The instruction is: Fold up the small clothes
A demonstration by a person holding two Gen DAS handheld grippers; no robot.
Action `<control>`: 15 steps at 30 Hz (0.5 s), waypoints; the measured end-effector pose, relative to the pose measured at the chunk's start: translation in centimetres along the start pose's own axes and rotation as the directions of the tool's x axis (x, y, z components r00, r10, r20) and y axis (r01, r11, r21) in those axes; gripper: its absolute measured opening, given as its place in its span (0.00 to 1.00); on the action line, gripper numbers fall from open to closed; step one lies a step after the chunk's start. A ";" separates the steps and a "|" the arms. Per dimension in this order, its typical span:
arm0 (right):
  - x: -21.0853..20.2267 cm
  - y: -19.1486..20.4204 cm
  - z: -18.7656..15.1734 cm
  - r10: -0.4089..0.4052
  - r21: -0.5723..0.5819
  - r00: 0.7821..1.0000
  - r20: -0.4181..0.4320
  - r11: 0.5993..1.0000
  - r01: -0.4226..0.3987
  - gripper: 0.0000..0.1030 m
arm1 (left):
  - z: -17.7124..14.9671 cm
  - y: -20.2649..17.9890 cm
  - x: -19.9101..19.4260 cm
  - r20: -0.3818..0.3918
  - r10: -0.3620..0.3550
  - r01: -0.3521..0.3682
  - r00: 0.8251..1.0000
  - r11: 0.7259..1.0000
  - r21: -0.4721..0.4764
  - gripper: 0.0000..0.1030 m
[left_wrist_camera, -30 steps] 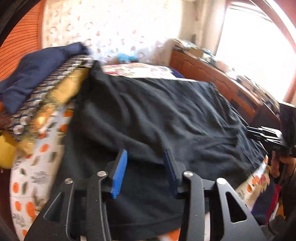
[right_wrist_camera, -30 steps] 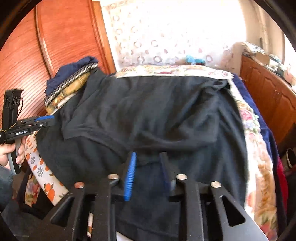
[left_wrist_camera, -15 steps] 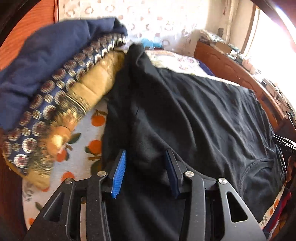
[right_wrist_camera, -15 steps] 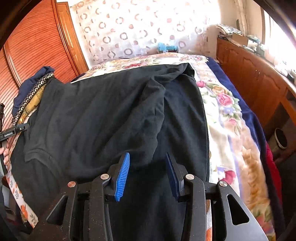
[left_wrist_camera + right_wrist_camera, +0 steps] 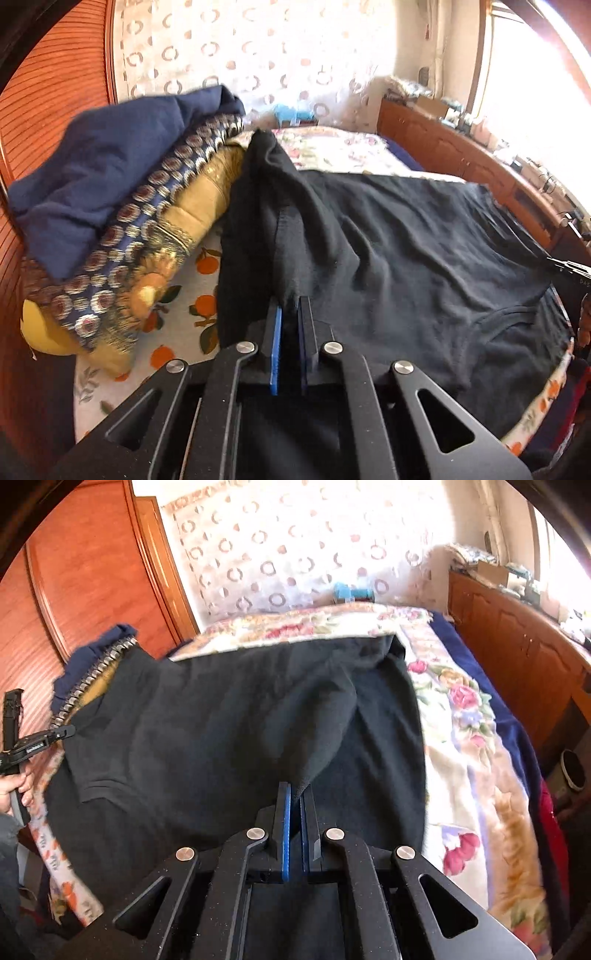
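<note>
Now both my left gripper [image 5: 290, 314] and right gripper [image 5: 297, 797] pinch folds of the black garment [image 5: 406, 251] on the bed [image 5: 461, 709]; next, lifting evenly to fold it over.

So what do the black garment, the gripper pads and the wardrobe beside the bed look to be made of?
Black garment: soft matte knit, probably cotton jersey; it drapes in loose folds and shows a stitched hem.
Pads on the left gripper and right gripper: blue, faintly ribbed, likely rubber or plastic, on black matte fingers.
Wardrobe: reddish wood or veneer with a slight sheen; which one is unclear.
</note>
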State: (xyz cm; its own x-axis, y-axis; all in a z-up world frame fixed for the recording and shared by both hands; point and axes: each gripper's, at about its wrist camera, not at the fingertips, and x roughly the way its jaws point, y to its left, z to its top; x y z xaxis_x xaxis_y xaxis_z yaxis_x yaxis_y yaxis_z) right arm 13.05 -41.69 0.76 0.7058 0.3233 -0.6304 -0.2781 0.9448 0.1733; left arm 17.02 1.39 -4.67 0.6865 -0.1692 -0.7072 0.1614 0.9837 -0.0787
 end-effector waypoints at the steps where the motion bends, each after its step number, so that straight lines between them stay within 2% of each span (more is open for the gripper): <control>1: -0.7 0.1 -0.3 0.000 -0.008 1.000 0.009 1.000 0.000 0.04 | 0.2 0.3 -0.7 0.007 -0.009 0.009 1.000 1.000 -0.003 0.08; 10: -6.2 1.2 -1.6 0.016 -0.064 0.997 0.078 0.998 -0.011 0.04 | -0.2 0.6 -6.4 0.095 -0.062 0.064 0.994 0.998 -0.011 0.08; 15: -8.0 1.2 -2.5 0.019 -0.088 0.996 0.091 0.996 -0.011 0.04 | -0.5 1.4 -8.2 0.111 -0.082 0.085 0.990 0.996 -0.025 0.08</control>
State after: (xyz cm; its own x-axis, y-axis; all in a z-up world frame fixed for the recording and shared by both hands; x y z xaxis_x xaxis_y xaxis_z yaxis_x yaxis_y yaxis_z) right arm 5.44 -43.26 4.16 0.7565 0.3447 -0.5558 -0.3420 0.9329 0.1131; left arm 11.31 4.14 0.68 0.7456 -0.2550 -0.6157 0.2016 0.9669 -0.1564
